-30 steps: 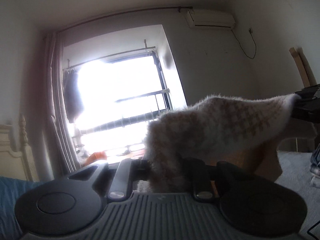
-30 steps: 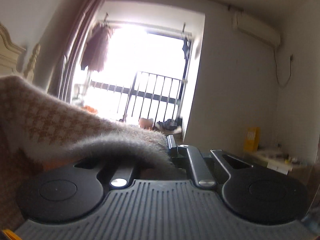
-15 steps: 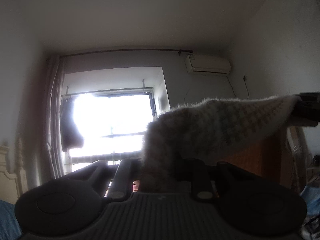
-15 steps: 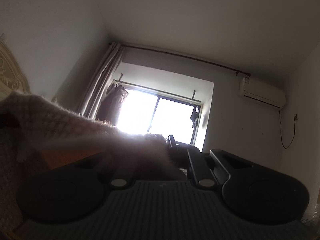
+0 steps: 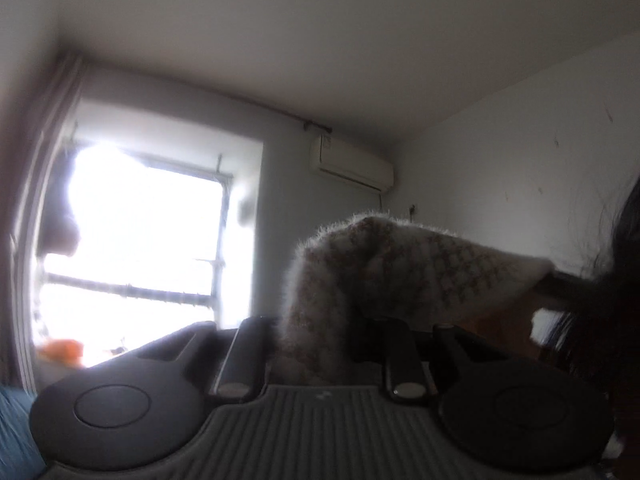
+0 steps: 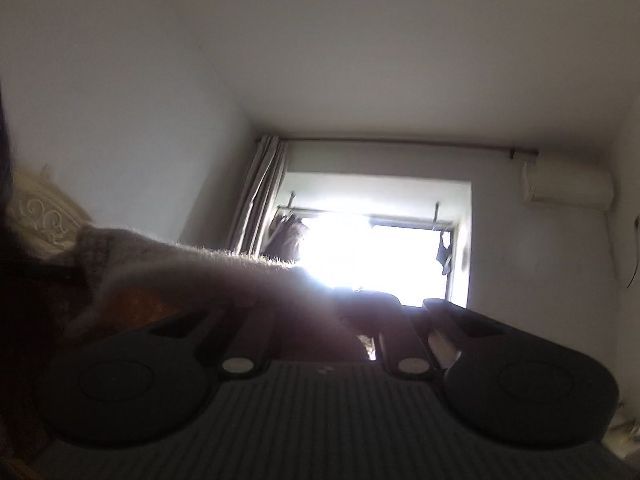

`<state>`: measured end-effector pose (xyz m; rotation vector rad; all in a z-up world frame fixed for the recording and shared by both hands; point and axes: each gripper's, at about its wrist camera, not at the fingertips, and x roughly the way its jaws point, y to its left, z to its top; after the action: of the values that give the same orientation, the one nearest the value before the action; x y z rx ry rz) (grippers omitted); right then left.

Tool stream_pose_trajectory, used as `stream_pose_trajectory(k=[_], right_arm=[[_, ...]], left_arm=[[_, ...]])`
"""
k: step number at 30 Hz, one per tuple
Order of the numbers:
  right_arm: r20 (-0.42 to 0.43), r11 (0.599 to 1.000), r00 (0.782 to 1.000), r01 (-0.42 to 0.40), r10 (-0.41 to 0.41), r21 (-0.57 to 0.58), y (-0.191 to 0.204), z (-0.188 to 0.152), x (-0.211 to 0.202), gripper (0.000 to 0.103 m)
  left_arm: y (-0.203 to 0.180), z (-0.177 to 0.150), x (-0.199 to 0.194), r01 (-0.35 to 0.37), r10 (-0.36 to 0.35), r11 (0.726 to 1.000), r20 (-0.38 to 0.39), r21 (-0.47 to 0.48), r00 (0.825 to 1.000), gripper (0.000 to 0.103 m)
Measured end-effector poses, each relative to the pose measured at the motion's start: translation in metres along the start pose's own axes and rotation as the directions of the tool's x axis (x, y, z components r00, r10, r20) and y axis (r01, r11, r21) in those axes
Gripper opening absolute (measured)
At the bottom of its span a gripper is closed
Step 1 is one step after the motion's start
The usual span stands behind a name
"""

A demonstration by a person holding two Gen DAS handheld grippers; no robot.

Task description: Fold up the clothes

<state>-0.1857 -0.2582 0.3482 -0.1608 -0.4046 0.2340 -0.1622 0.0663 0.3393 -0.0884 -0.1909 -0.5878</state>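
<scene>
No text or label can be read.

From my remote station: a bright, blown-out window with dark horizontal rails floods a plain white-walled bedroom. A white wall-mounted air conditioner hangs beside it, under a thin dark curtain rod. A pale gathered curtain frames the left side; a cream carved headboard edges the right wrist view.

My left gripper and right gripper are black: ribbed grey base, round side discs, silver screws on each finger.
</scene>
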Motion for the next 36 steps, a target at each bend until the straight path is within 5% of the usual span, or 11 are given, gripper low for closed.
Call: stream_pose_trajectory(k=[4,9,13,17,19,20,22,25,27,32,36], right_arm=[[-0.18,0.995,0.983,-0.024,0.041,0.095,-0.022,-0.056,0.036,0.006],[-0.419,0.991,0.906,0.009,0.049,0.135,-0.034,-0.198,0.099,0.006],[-0.593,0.989,0.804,0.055,0.039,0.139,-0.038,-0.316,0.161,0.006],[-0.716,0.996,0.698,0.047,0.023,0.077,-0.017,-0.393,0.192,0.006],[-0.751,0.994,0.659,0.065,0.027,0.093,-0.002,-0.403,0.209,0.008],[-0.777,0.992,0.629,0.078,0.025,0.096,0.005,-0.417,0.206,0.008],[-0.85,0.99,0.525,0.088,0.049,0.112,0.019,-0.469,0.213,0.021],[-0.935,0.994,0.355,0.102,0.005,0.045,0.039,-0.54,0.196,0.042],[-0.936,0.991,0.353,0.121,0.002,0.047,0.036,-0.545,0.181,0.047],[-0.876,0.949,0.473,0.226,0.092,0.221,0.004,-0.51,0.156,0.063],[-0.831,0.881,0.531,0.297,0.169,0.369,-0.024,-0.473,0.136,0.065]], left_arm=[[0.022,-0.056,0.031,-0.028,0.005,0.99,-0.172,-0.137,0.985,0.022],[0.055,-0.177,0.086,-0.155,0.091,0.976,-0.357,-0.155,0.93,0.023],[0.089,-0.262,0.133,-0.274,0.179,0.955,-0.522,-0.111,0.834,0.023],[0.126,-0.336,0.181,-0.373,0.206,0.918,-0.646,-0.132,0.735,0.025],[0.148,-0.374,0.195,-0.427,0.186,0.889,-0.723,-0.164,0.665,0.032],[0.156,-0.389,0.185,-0.461,0.184,0.87,-0.754,-0.173,0.63,0.033],[0.17,-0.417,0.164,-0.527,0.174,0.83,-0.81,-0.186,0.56,0.042],[0.185,-0.418,0.166,-0.54,0.162,0.81,-0.799,-0.227,0.58,0.055],[0.196,-0.419,0.168,-0.548,0.155,0.796,-0.79,-0.255,0.593,0.062],[0.221,-0.421,0.171,-0.565,0.139,0.759,-0.768,-0.323,0.625,0.068],[0.242,-0.422,0.173,-0.576,0.127,0.726,-0.749,-0.376,0.65,0.069]])
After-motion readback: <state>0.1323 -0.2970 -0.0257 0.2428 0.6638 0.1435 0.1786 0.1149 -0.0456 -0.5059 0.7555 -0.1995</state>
